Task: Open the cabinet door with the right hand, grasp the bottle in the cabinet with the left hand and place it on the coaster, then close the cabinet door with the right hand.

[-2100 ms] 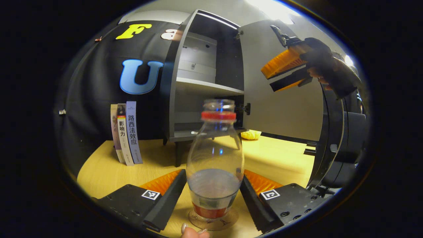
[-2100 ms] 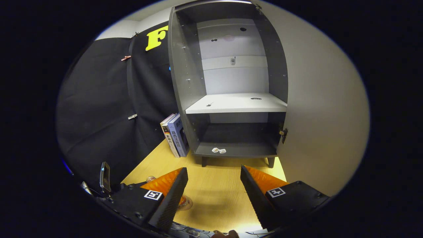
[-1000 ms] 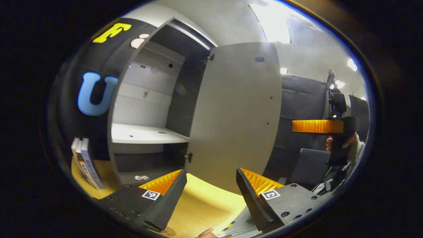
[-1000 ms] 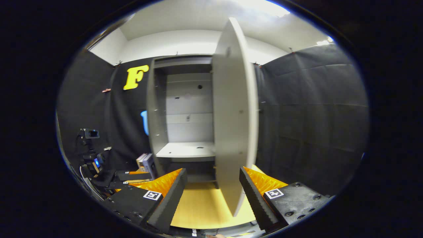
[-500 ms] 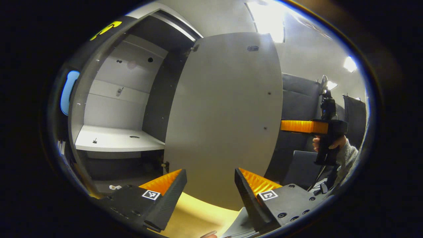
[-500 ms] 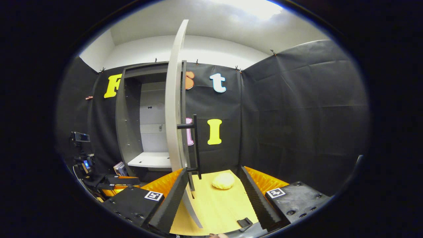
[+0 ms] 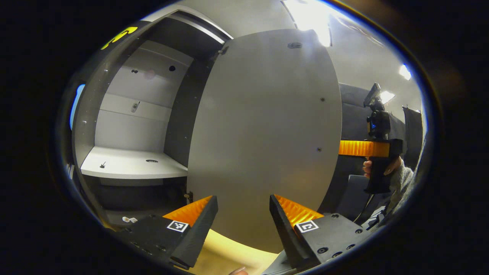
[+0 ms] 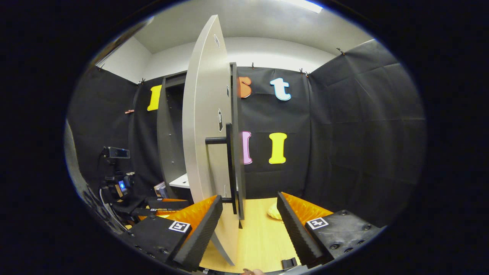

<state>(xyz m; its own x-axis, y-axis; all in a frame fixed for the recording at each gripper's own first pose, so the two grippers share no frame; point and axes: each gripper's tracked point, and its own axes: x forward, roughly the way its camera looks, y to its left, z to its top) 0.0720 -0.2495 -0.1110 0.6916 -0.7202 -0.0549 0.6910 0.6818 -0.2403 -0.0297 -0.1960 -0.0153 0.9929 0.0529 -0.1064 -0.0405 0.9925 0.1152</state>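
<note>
Cabinet door (image 7: 263, 137) stands swung out from the grey cabinet (image 7: 126, 126), its pale inner face close in front of the left gripper (image 7: 240, 214), whose fingers are spread wide with nothing between them. Behind the door's free edge in the left gripper view, the right gripper (image 7: 361, 148) is held level in a person's hand (image 7: 368, 168), a knit sleeve (image 7: 401, 183) at the wrist. In the right gripper view the door (image 8: 206, 152) is seen nearly edge-on, its black bar handle (image 8: 228, 168) just ahead of the right gripper (image 8: 248, 214), which is wide open and grips nothing; whether a finger touches the door cannot be told. The cabinet's white shelf (image 7: 130, 168) is bare apart from small marks. A yellow object (image 8: 274, 212) lies on the wooden table (image 8: 259, 240) past the door. Where the bottle and coaster stand cannot be told from these views.
</note>
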